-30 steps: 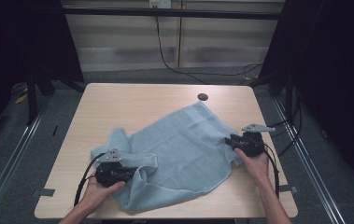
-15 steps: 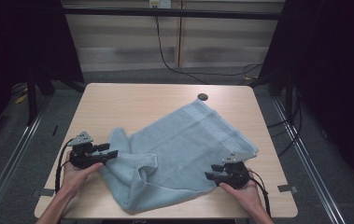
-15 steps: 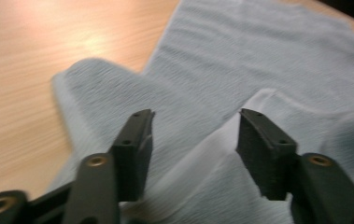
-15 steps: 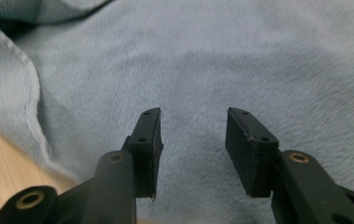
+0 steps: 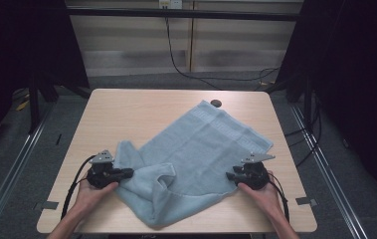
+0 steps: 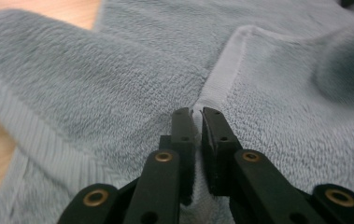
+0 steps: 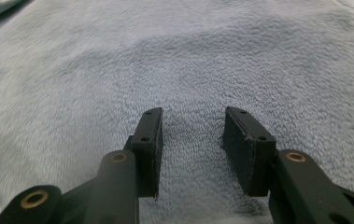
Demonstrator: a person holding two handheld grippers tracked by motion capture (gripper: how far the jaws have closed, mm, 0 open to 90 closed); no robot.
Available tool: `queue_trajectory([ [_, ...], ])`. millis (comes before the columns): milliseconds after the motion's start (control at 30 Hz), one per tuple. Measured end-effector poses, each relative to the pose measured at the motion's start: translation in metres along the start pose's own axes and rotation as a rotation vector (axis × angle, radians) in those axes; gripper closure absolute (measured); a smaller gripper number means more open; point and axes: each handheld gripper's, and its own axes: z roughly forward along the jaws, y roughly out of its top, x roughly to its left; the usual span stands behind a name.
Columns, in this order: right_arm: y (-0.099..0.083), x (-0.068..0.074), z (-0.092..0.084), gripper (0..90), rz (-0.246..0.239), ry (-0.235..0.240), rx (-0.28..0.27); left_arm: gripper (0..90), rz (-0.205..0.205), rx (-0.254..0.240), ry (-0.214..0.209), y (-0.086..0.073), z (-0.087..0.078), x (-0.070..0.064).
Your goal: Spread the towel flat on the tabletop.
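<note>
Towel (image 5: 198,159) lies rumpled across the near half of the tabletop (image 5: 126,114), a hand-held gripper at each near side. The left hand-held gripper (image 6: 197,114) has pinched the hem between closed jaws; keep that grip firm. The right hand-held gripper (image 7: 191,128) stands half open over flat pile, so it should find an edge before closing.

A light wooden table (image 5: 126,114) is carrying a crumpled pale blue towel (image 5: 201,149), which is lying across its middle and near part, while a small dark round thing (image 5: 216,103) is sitting at its far edge.
</note>
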Motion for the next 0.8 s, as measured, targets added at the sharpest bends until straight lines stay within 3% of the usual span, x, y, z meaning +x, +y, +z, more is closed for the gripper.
queue_trajectory([
  [67, 0.005, -0.012, 0.004, 58.0, 0.016, -0.021, -0.001, 85.9, -0.002, 0.005, -0.034, 0.001, 0.005, -0.009],
  [233, 0.013, -0.033, 0.014, 57.9, 0.019, -0.058, -0.027, 86.4, 0.019, 0.024, -0.072, 0.007, 0.017, -0.025],
  [367, 0.017, -0.035, 0.014, 55.0, 0.041, -0.035, -0.027, 86.4, 0.037, 0.029, -0.102, 0.008, 0.024, -0.038],
  [433, 0.021, -0.026, 0.011, 55.8, 0.041, 0.016, -0.055, 85.9, 0.031, 0.033, -0.113, 0.006, 0.023, -0.044],
  [567, 0.035, 0.017, 0.016, 58.1, -0.054, 0.142, -0.050, 83.1, 0.039, 0.044, -0.136, 0.002, 0.021, -0.053],
  [667, 0.048, 0.047, 0.025, 61.4, -0.096, 0.229, -0.062, 81.0, 0.044, 0.054, -0.160, 0.000, 0.020, -0.060],
  [700, 0.052, 0.056, 0.028, 62.1, -0.104, 0.253, -0.066, 80.6, 0.063, 0.058, -0.163, 0.000, 0.018, -0.062],
  [800, 0.062, 0.072, 0.044, 61.5, -0.135, 0.294, -0.049, 74.0, 0.058, 0.041, -0.169, 0.002, 0.014, -0.062],
])
